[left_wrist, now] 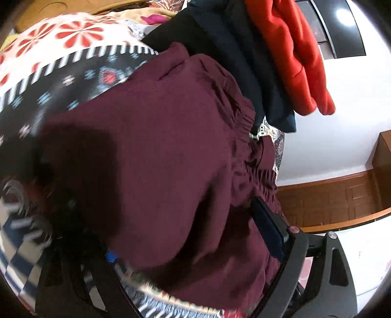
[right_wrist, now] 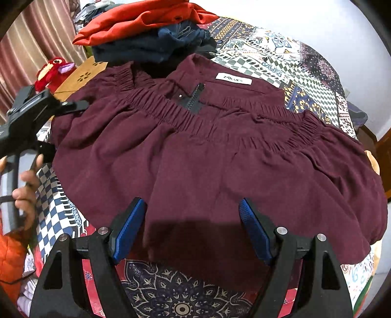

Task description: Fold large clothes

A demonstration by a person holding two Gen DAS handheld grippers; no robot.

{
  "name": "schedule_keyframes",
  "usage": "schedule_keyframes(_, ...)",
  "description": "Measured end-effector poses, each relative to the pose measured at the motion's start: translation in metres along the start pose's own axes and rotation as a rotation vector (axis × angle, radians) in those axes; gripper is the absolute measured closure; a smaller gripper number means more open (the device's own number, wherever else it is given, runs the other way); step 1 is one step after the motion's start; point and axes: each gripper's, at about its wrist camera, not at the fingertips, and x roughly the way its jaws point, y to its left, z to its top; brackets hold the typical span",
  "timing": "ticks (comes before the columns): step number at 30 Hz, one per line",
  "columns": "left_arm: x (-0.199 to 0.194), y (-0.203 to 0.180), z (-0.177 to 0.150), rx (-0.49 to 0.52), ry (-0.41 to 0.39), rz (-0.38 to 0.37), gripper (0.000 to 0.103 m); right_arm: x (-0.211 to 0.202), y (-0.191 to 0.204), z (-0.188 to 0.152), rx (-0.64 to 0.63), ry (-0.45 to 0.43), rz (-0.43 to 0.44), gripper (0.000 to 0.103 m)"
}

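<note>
**A:** How wide is the right gripper [right_wrist: 193, 230]?

**B:** Its two blue-padded fingers [right_wrist: 128, 230] stand well apart, with nothing between them but the near edge of the maroon trousers [right_wrist: 207, 159]. The cloth lies flat under and ahead of the pads; I cannot tell whether the pads press on it or only hang just above.

**A:** And where do the trousers sit?

**B:** Spread over the patterned bedsheet [right_wrist: 281, 63], waistband away from the fingers, with the gathered elastic running across, a white label [right_wrist: 233, 78] beyond it and a dark zipper [right_wrist: 196, 97] near the middle. Past the waistband, farther from the fingers, lies a pile: dark blue jeans [right_wrist: 156, 44] with an orange garment [right_wrist: 146, 19] on top.

**A:** The left gripper?

**B:** From the right wrist view it shows off to the left of the fingers (black frame, a bare hand [right_wrist: 25, 195] curled on its handle), reaching to the left edge of the trousers. From its own camera the left gripper [left_wrist: 185, 247] is mostly buried: one blue-padded finger [left_wrist: 268, 232] shows on the right with maroon cloth draped against it, and the other is lost under fabric and blur. So I cannot tell if it grips the cloth or how wide it stands.

**A:** Anything else near it?

**B:** A red stuffed toy [right_wrist: 52, 73] sits beyond the left gripper, beside a piece of cardboard [right_wrist: 83, 75].
</note>
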Motion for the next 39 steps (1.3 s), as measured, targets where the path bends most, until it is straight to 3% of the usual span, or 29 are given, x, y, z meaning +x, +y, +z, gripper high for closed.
schedule_keyframes(3,0.009,-0.01,0.004,0.01,-0.026,0.042,0.013,0.0,-0.002,0.001,0.01,0.0,0.005,0.026)
schedule_keyframes(4,0.011,-0.013,0.005,0.02,-0.042,0.069,0.02,0.0,-0.002,0.002,0.013,0.0,0.004,0.026)
schedule_keyframes(5,0.012,-0.017,0.006,0.034,-0.056,0.105,0.036,-0.001,-0.002,0.002,0.017,0.002,0.0,0.026)
schedule_keyframes(7,0.011,-0.023,0.004,0.073,-0.079,0.171,0.05,-0.003,-0.002,0.003,0.022,0.001,-0.01,0.026)
schedule_keyframes(8,0.009,-0.024,0.003,0.074,-0.089,0.173,0.062,-0.005,-0.003,0.004,0.025,0.0,-0.016,0.026)
schedule_keyframes(11,-0.005,-0.031,-0.002,0.09,-0.122,0.151,0.076,-0.011,-0.005,0.008,0.036,-0.004,-0.028,0.026)
schedule_keyframes(17,-0.062,-0.05,-0.017,0.144,-0.176,0.071,0.079,-0.033,-0.002,0.023,0.05,-0.058,-0.045,0.026)
schedule_keyframes(21,-0.113,-0.058,-0.026,0.203,-0.253,0.075,0.079,-0.035,0.016,0.037,0.055,-0.08,0.0,0.026)
schedule_keyframes(25,-0.152,-0.063,-0.029,0.244,-0.337,0.097,0.079,-0.021,0.047,0.051,0.031,-0.052,0.093,0.026)
schedule_keyframes(28,-0.173,-0.067,-0.03,0.266,-0.381,0.115,0.079,0.006,0.081,0.055,-0.023,0.029,0.171,0.026)
schedule_keyframes(32,-0.188,-0.079,-0.032,0.305,-0.421,0.153,0.079,0.036,0.102,0.052,-0.028,0.106,0.251,0.026)
schedule_keyframes(39,-0.184,-0.119,-0.04,0.384,-0.438,0.166,0.079,0.035,0.067,0.054,0.084,0.131,0.343,0.025)
